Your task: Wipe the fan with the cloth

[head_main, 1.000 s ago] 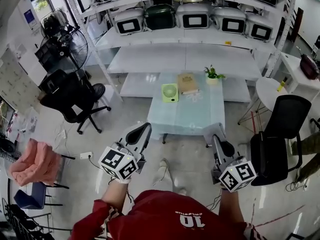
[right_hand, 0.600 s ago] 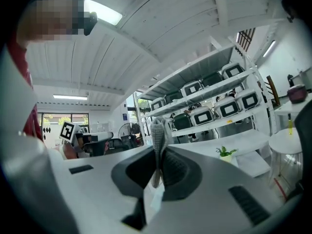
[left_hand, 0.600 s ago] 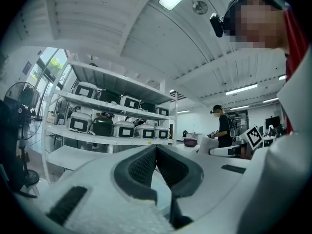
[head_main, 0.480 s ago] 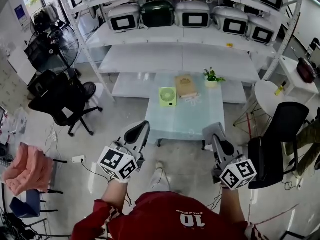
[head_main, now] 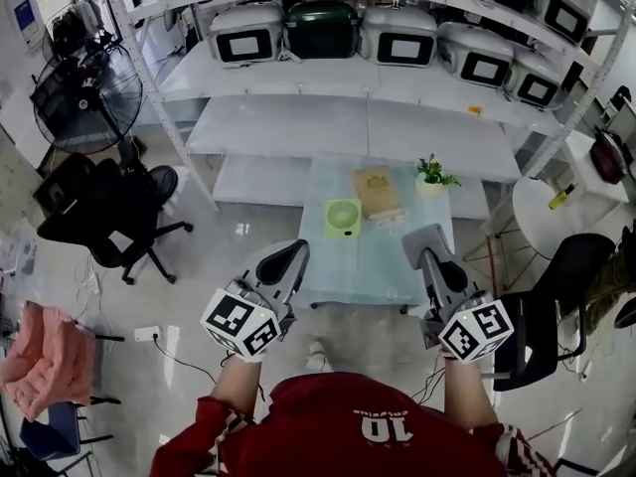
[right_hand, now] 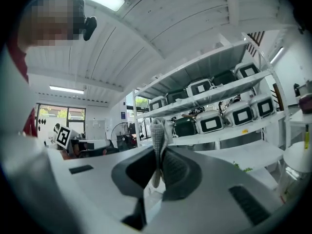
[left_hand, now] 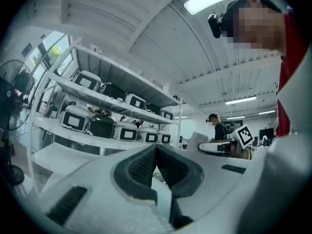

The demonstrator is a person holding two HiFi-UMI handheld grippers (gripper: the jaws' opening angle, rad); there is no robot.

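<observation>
The right gripper is clamped on one pale grey woven cloth, a folded strip standing up past its jaw tips. The left gripper is closed on nothing. One small lime-green, square desk fan stands upright on the glass table, ahead of and between the two grippers, apart from both.

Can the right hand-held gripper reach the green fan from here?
Probably yes: nothing stands between the right hand-held gripper and the fan on the table, and it holds the cloth.
</observation>
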